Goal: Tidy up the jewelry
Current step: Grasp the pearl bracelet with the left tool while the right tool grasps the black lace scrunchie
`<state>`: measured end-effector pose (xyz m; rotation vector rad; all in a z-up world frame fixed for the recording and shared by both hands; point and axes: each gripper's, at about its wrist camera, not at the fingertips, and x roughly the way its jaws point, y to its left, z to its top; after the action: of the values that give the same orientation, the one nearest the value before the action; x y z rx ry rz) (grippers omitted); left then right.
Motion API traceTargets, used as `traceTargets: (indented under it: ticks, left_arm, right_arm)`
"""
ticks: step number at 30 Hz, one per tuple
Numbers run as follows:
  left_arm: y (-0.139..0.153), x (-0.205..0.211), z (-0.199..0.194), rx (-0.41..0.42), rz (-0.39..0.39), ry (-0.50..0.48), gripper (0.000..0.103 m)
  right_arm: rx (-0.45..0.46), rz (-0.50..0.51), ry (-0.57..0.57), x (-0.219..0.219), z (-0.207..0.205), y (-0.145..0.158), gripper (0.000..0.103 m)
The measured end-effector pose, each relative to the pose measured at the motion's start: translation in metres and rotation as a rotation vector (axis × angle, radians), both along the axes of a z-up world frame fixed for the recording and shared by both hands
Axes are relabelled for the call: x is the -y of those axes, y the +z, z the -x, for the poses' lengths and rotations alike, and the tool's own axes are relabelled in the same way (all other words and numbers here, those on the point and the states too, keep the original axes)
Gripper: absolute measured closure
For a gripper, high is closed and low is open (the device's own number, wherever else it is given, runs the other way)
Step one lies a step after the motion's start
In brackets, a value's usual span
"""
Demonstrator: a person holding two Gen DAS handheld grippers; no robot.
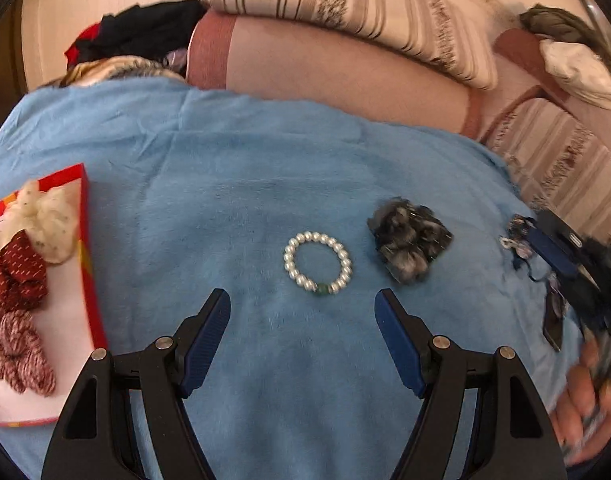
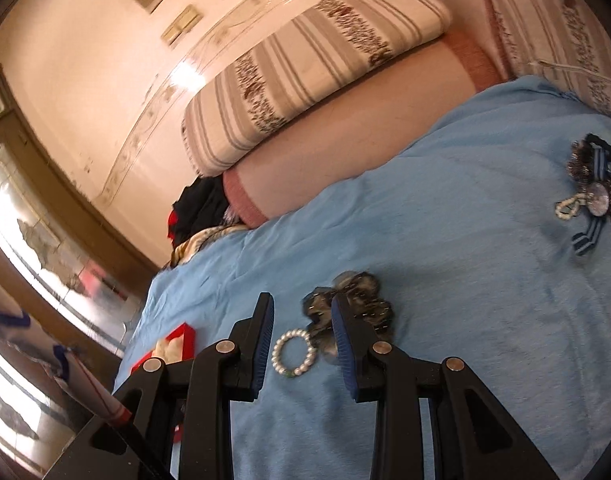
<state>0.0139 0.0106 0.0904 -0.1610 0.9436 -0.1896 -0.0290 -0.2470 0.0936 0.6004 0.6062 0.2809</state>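
Note:
A pearl bracelet (image 1: 288, 258) with one green bead lies on the blue blanket (image 1: 225, 184), just beyond my left gripper (image 1: 303, 300), which is open and empty. To its right sits a grey fluffy scrunchie (image 1: 409, 246). A red box (image 1: 87, 240) at the left holds a cream scrunchie (image 1: 45, 216), a dark red one (image 1: 19, 272) and a pink-white one (image 1: 13, 352). My right gripper (image 2: 301, 304) is open with nothing between its fingers; beyond it lie the bracelet (image 2: 276, 354) and the scrunchie (image 2: 365, 296), partly hidden. A blue-ribbon brooch (image 2: 589, 196) lies far right.
Striped cushions (image 1: 345, 4) and a pink sofa back (image 1: 325, 72) border the blanket's far edge. Dark clothes (image 1: 145, 28) are piled at the back left. A hand (image 1: 585, 400) holds the blurred right gripper at the right edge. The red box (image 2: 181, 336) shows at the left.

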Motion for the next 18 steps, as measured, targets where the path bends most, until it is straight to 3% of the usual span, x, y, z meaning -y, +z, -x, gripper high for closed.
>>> traceTargets:
  ticks: [5,7,9,16,18]
  left_arm:
    - [-0.017,0.007,-0.035,-0.064,0.011,0.025,0.031]
    - [-0.025,0.011,-0.048,-0.089,-0.004,0.031,0.038]
    - [-0.036,0.015,-0.06,-0.123,-0.005,0.027,0.054]
    - [-0.069,0.028,-0.088,-0.195,-0.061,0.019,0.059]
    - [-0.074,0.033,-0.086,-0.163,-0.108,0.01,0.066]
  right_arm:
    - [-0.016,-0.01,0.008,0.001,-0.007,-0.004,0.07]
    - [-0.025,-0.022,0.013,0.002,-0.01,-0.006,0.07]
    - [-0.033,-0.031,0.023,0.003,-0.012,-0.008,0.07]
    - [-0.03,-0.041,0.015,0.007,-0.013,-0.008,0.07]
    - [-0.036,-0.041,0.01,0.008,-0.014,-0.01,0.07]
